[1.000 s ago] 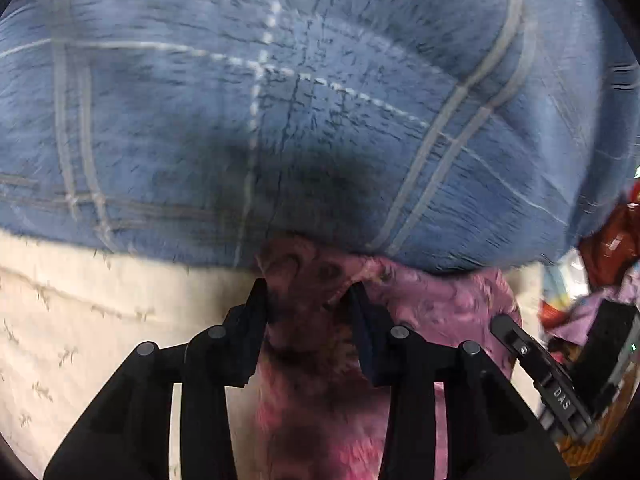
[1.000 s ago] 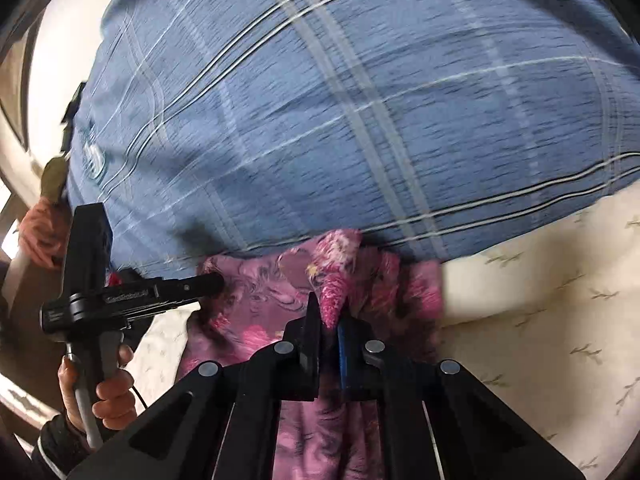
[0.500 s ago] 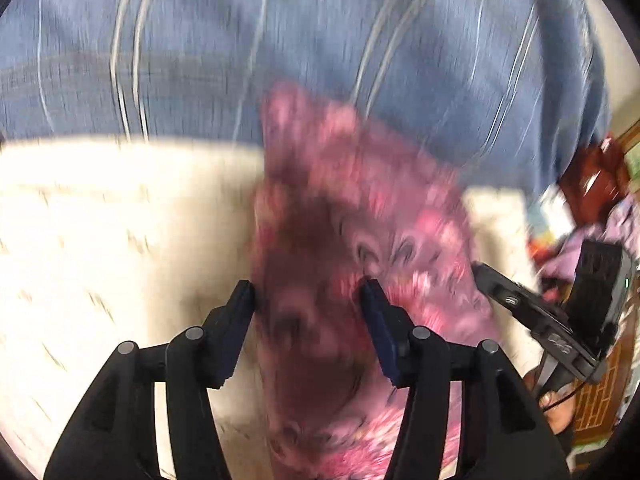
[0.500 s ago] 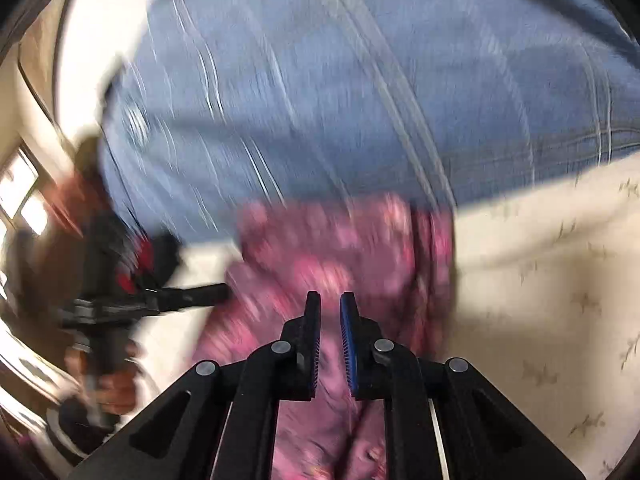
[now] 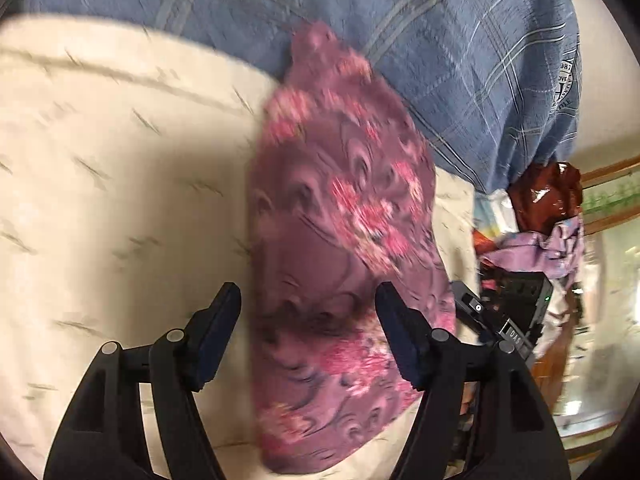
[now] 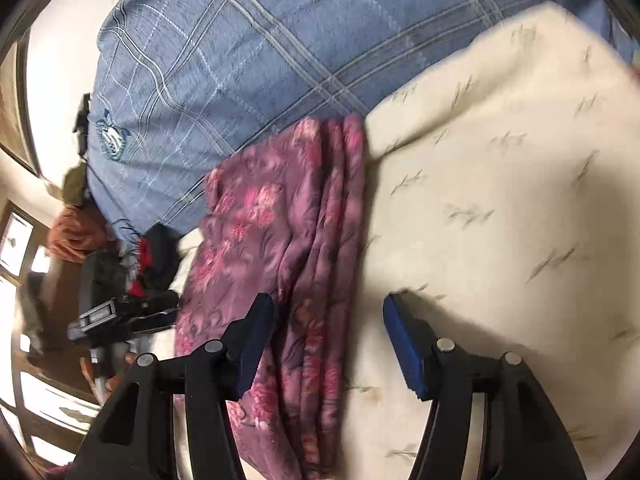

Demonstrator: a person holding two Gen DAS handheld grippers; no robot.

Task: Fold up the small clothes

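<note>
One folded purple-and-pink floral cloth garment point(image 5: 340, 240) lies on the cream leaf-printed bed sheet point(image 5: 120, 200), its far end against a person's blue checked shirt point(image 5: 460, 60). Two claws: the left claw point(image 5: 308, 336) is opening with the garment under its gap, unpinched; the right claw point(image 6: 328, 344) is opening over the garment's right edge, with bare sheet further right

Purple-pink floral garment point(image 6: 288, 264) folded into a long narrow strip, lying flat on cream leaf-print bedsheet point(image 6: 500, 208).
</note>
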